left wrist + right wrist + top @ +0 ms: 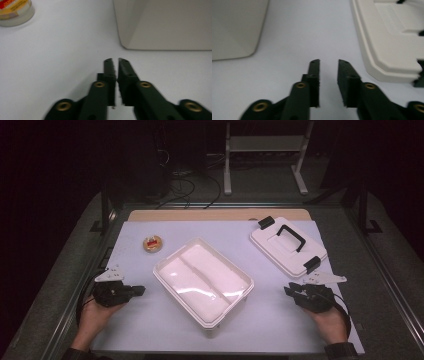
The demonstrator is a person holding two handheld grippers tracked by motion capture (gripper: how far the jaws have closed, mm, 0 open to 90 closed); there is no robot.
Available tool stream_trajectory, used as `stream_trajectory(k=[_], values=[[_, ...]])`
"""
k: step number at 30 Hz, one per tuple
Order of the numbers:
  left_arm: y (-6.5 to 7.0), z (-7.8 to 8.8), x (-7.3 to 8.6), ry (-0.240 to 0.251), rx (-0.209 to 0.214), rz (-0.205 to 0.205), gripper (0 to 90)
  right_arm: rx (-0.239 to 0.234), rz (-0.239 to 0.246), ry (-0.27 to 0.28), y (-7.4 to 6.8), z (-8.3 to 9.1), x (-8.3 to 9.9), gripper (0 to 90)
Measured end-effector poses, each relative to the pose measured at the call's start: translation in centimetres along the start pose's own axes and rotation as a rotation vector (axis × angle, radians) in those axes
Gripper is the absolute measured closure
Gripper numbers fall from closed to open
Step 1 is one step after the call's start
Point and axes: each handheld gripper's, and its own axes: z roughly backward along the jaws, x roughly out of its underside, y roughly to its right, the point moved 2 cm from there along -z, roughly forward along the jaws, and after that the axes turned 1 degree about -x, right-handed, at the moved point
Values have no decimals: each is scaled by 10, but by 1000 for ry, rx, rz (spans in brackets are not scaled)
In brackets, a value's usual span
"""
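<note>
Your right gripper (295, 291), jaws slightly parted and empty, sits just below the lid (288, 246); your clenched, empty left gripper (138, 290) lies beyond the container (203, 280), farther off.

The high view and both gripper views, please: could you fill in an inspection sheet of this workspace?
Surface: white mat over a wooden board.
Job's things: open white box, two compartments, both bare; lid lying apart at right, black handle up.
Clutter: small jar at far left.
Grippers: left claw shut, holding nothing; right claw slightly parted, holding nothing; both rest beside the box.
Cables: one loops from each claw; more on the floor behind.
Surroundings: dark room, a metal stand beyond the table.
</note>
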Motion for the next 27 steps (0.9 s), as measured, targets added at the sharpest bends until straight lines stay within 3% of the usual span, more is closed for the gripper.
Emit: stream_trajectory(k=[2,3,17,27], values=[[-1,0,-3,-4,-2,-6,899,-16,9,5,-3,0,-2,836],[-1,0,-8,-2,-3,-7,899,-53,29,14,-10,1,-6,897],[-11,-17,-51,37,9,-69,899,-254,142,-4,-59,-3,-24,898],[-18,-33,-73,63,47,-90,898,-344,219,-19,-90,-13,-30,898]])
